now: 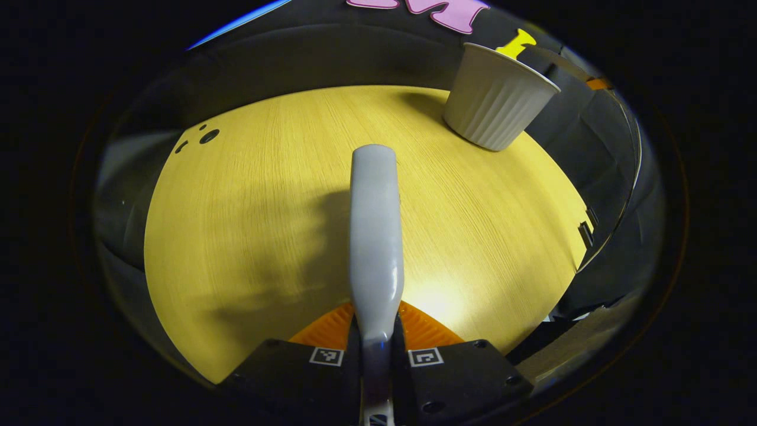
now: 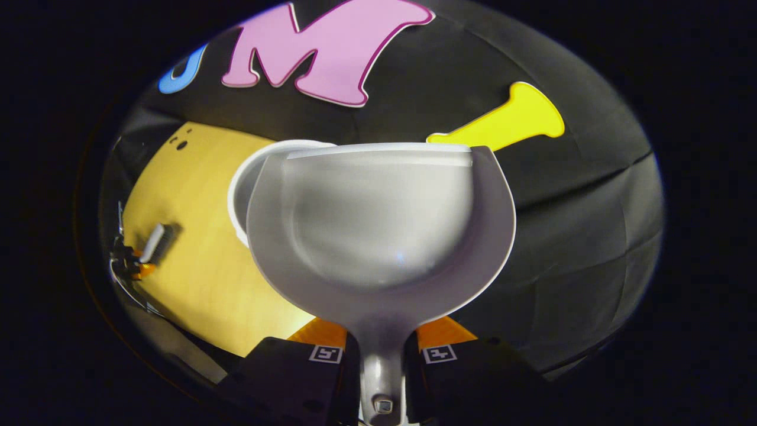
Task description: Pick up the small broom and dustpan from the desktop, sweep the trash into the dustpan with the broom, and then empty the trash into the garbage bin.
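Observation:
The grey small broom [image 1: 375, 236] points away along the yellow wooden desktop [image 1: 236, 207], and my left gripper [image 1: 377, 334] is shut on its handle. The white ribbed garbage bin [image 1: 497, 97] stands at the far right of the desktop. In the right gripper view my right gripper [image 2: 381, 346] is shut on the handle of the grey dustpan [image 2: 378, 225]. The pan is raised with its open side facing me, and I see no trash inside it. Behind its left edge shows the garbage bin's rim [image 2: 241, 189]. Far left, the broom [image 2: 154, 241] sits low over the desktop [image 2: 207, 278] in the left gripper [image 2: 133, 263].
Small dark holes [image 1: 208, 136] mark the desktop's far left corner. Its right edge [image 1: 582, 231] drops off close behind the bin. The black cloth wall [image 2: 568, 225] closes in the back and right.

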Demonstrator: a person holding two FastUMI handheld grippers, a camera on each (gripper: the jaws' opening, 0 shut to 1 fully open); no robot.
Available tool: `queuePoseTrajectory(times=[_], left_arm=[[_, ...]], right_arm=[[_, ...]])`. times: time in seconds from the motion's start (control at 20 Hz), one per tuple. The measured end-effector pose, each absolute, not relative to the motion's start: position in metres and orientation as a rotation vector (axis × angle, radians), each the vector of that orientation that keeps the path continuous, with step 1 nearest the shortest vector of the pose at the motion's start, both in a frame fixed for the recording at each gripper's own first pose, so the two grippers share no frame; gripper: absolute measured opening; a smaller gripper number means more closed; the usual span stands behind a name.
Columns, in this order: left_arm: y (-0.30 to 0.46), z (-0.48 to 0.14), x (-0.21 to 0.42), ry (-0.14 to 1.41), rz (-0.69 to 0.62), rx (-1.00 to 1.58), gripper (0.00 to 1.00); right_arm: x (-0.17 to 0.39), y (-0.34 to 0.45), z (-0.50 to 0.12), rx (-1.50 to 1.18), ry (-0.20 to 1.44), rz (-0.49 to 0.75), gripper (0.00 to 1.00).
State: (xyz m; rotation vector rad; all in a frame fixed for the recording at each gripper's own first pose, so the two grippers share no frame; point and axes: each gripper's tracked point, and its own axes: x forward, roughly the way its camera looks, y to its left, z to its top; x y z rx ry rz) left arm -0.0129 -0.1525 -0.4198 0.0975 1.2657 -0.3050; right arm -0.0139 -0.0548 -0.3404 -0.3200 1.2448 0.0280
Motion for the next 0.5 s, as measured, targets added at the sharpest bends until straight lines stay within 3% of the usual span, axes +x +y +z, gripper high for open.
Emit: queuePoseTrajectory(times=[0.35,0.4,0.5], left_arm=[[-0.154,-0.418,-0.009,1.255,-0.293,0.140,0.25],[-0.154,-0.417,-0.009,1.253,-0.286,0.143,0.22],[-0.153,-0.415,-0.008,1.251,-0.272,0.153,0.25]], right_arm=[[-0.014,-0.047,-0.349,-0.119,1.184,0.145,0.34],[-0.016,-0.046,-0.350,-0.110,1.191,0.169,0.34],[-0.017,-0.042,-0.352,-0.088,1.213,0.220,0.34]])
